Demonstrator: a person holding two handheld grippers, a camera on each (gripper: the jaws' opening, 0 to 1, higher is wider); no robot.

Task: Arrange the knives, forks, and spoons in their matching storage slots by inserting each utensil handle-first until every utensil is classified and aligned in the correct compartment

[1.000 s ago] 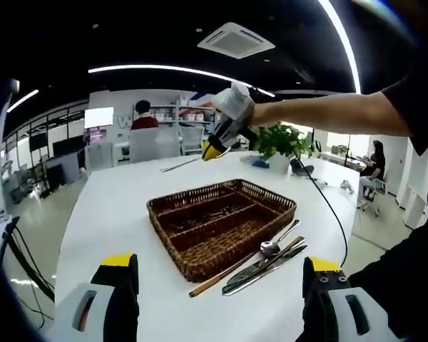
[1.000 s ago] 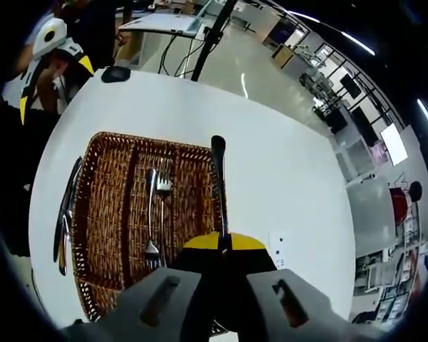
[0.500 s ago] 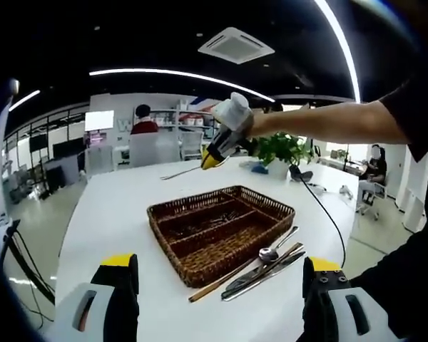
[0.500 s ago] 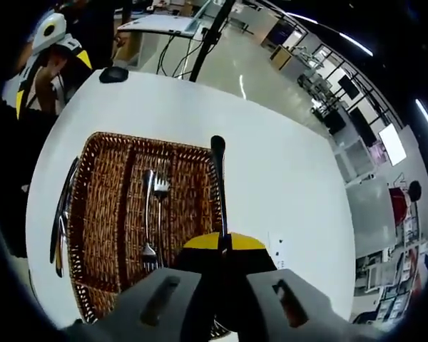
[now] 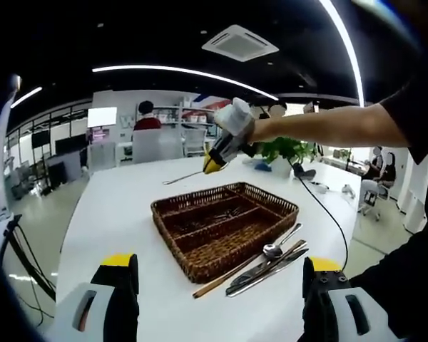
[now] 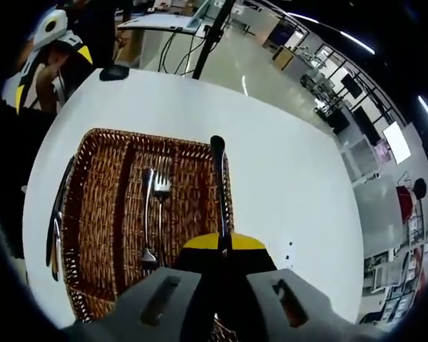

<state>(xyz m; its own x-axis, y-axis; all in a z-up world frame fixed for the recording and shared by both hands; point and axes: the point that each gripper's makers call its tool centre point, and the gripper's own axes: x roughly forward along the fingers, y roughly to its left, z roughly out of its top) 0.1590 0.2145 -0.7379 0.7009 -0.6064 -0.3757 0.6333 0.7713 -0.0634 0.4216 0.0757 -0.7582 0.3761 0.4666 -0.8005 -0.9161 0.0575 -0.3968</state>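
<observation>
Two grippers are at work over a white counter (image 5: 121,214). The right gripper (image 6: 220,244) hangs above the far side of a wicker tray (image 5: 225,226), and its yellow-tipped fingers are closed on a slim metal utensil (image 6: 218,187). The handle end of this utensil points forward, over the tray's outer slot; which kind of utensil it is, I cannot tell. In the left gripper view the same gripper (image 5: 212,164) is seen in the air beyond the tray, held by a hand in a white glove (image 5: 237,122), with the utensil (image 5: 182,176) sticking out to the left.

The left gripper (image 5: 217,274) is near the front edge of the counter, its fingers wide apart and holding nothing.

The tray has three long slots. In the middle slot lie forks (image 6: 156,206), side by side. Just beside the tray, on the counter, waits a small bundle: a spoon (image 5: 276,246), knives (image 5: 267,262) and a wooden stick (image 5: 235,269).

A green plant (image 5: 285,147) stands at the far end.
</observation>
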